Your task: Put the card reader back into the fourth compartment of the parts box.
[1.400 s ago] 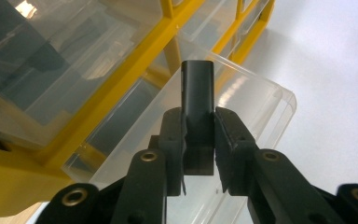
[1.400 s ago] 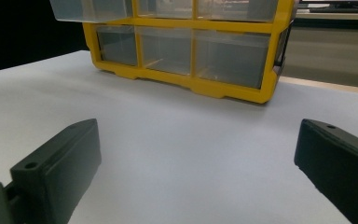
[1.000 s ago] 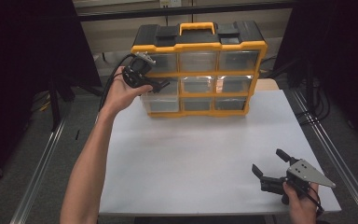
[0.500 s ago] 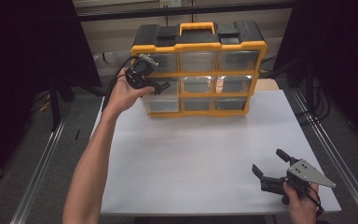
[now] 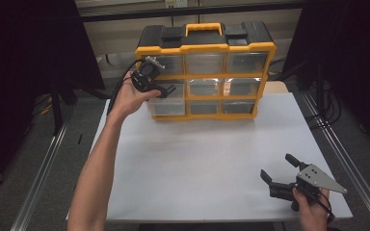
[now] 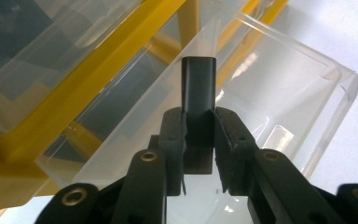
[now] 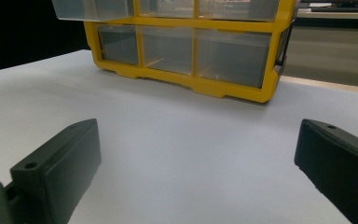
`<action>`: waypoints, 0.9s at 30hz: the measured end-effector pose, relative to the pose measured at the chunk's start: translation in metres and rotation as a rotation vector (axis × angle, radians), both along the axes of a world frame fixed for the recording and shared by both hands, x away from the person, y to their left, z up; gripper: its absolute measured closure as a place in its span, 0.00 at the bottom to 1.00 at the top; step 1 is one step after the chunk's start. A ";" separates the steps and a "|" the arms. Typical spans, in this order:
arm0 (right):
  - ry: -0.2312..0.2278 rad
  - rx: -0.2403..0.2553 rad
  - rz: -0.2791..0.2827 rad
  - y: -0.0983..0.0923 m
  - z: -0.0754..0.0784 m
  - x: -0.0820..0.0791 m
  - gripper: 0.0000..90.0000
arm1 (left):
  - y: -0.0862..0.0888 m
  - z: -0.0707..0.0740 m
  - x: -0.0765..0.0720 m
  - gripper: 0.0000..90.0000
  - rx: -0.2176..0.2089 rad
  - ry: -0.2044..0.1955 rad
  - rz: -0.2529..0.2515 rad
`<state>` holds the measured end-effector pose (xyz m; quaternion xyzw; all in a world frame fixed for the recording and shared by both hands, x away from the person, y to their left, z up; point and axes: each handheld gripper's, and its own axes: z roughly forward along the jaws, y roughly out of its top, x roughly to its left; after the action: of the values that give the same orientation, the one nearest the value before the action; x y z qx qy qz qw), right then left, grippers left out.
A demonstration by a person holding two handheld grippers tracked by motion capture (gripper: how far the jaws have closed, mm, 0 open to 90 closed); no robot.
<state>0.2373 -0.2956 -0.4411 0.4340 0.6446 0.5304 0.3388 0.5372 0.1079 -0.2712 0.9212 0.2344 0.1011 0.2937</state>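
The left tongs [image 5: 167, 90] were at the left column of the yellow organizer [image 5: 204, 48], which stood at the far edge of the white table [image 5: 197, 159]. They were clamped on the dark pull tab [image 6: 198, 88] at the front of a clear drawer [image 6: 279, 93] in the middle row; the drawer stood partly out of its slot, toward the near side. Its sliding axis ran far to near, in line with the tongs, so the coming move probably turned on a straight pull or push along that line. The right tongs [image 5: 282, 174] rested spread and empty at the near right corner, well apart from the organizer, leaving the left hand [image 5: 130, 98] much the nearer.
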 end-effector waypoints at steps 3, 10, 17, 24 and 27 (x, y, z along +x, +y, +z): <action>0.001 0.000 0.001 0.000 0.000 0.000 0.01 | 0.000 -0.001 0.000 0.82 -0.004 0.004 0.003; 0.002 0.000 -0.001 0.000 0.000 0.000 0.01 | 0.008 0.001 -0.001 0.75 -0.039 -0.015 0.039; 0.003 0.001 -0.001 0.000 0.000 0.000 0.01 | 0.016 0.004 -0.005 0.66 -0.092 -0.050 0.052; 0.006 0.002 0.000 0.000 0.000 0.000 0.01 | 0.027 0.002 -0.011 0.45 -0.181 -0.097 0.113; 0.006 0.004 0.002 0.000 0.000 0.000 0.01 | 0.034 0.001 -0.013 0.37 -0.238 -0.126 0.151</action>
<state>0.2376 -0.2960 -0.4415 0.4360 0.6449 0.5306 0.3354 0.5247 0.1415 -0.2699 0.8514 0.2945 0.1522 0.4065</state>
